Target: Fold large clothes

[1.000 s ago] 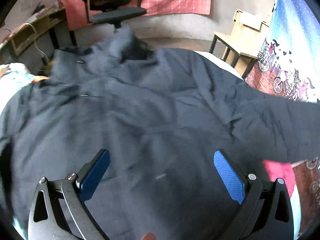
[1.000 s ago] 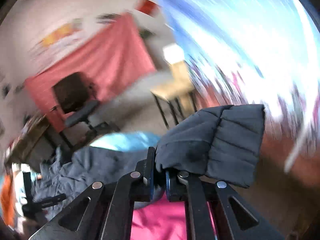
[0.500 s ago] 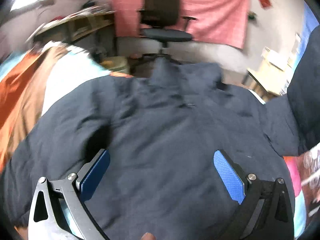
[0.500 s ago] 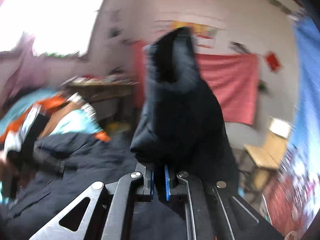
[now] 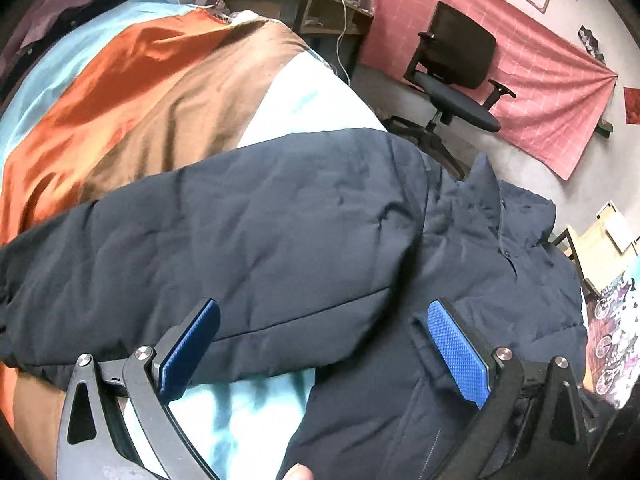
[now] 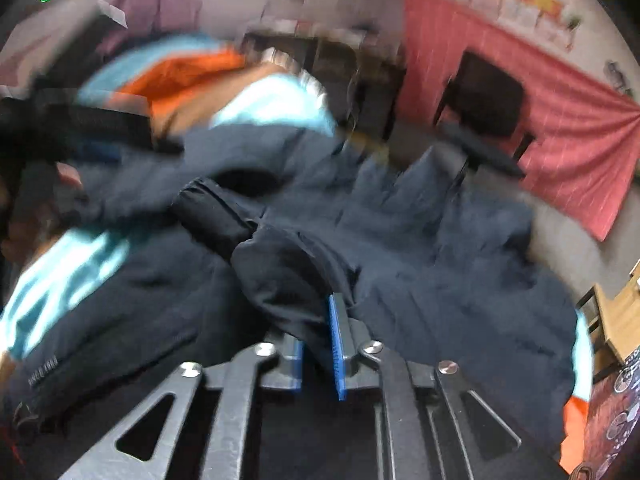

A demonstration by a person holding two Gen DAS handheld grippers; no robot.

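Right wrist view, motion-blurred. The right gripper fills the lower centre, its blue pads slightly apart, the jaws having just been opening; a fold of the sleeve lies between them, whether still pinched cannot be told. The sleeve's cuff points to the upper left. The dark jacket spreads across the middle of the frame over an orange and light-blue cover. At upper right stand a chair and a pink cloth; a wooden table sits at the right edge.
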